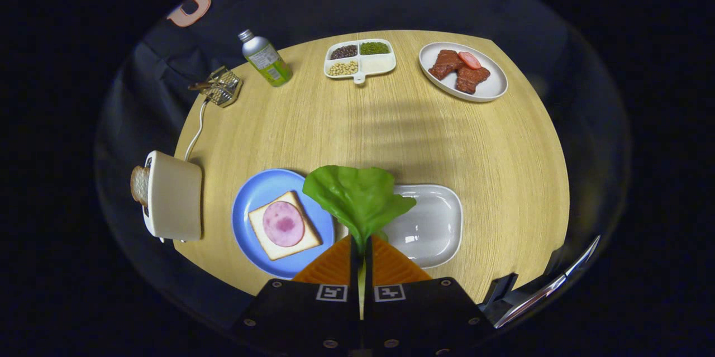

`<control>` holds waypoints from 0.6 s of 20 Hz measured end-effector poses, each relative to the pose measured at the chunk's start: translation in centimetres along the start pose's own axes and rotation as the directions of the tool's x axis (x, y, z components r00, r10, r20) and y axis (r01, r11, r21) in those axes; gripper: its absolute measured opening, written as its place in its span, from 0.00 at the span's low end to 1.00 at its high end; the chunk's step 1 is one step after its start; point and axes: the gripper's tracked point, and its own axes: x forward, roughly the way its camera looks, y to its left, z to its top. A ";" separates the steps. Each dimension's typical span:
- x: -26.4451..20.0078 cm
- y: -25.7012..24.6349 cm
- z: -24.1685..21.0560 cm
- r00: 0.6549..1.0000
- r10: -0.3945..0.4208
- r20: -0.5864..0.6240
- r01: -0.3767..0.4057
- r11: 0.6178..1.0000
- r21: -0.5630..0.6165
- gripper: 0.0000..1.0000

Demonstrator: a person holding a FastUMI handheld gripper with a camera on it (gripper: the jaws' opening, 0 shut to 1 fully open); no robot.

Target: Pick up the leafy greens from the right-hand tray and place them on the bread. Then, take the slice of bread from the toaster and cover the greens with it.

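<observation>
Now tongs pinch greens; tabletop beyond open.

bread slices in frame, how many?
2. One slice lies on the blue plate with ham on it, left of the gripper, which is shut on the greens. The other sticks out of the toaster. More may be hidden inside the toaster.

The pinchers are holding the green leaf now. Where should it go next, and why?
Probably a short move over to the bread on the blue plate. The gripper is shut on the lettuce leaf, which already hangs lifted between the blue plate and the white tray. The bread, topped with a pink ham slice, has no greens yet, so the leaf likely belongs there.
</observation>
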 end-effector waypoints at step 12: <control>2.0 8.7 -1.7 0.998 0.019 -0.056 -0.027 0.990 -0.138 0.03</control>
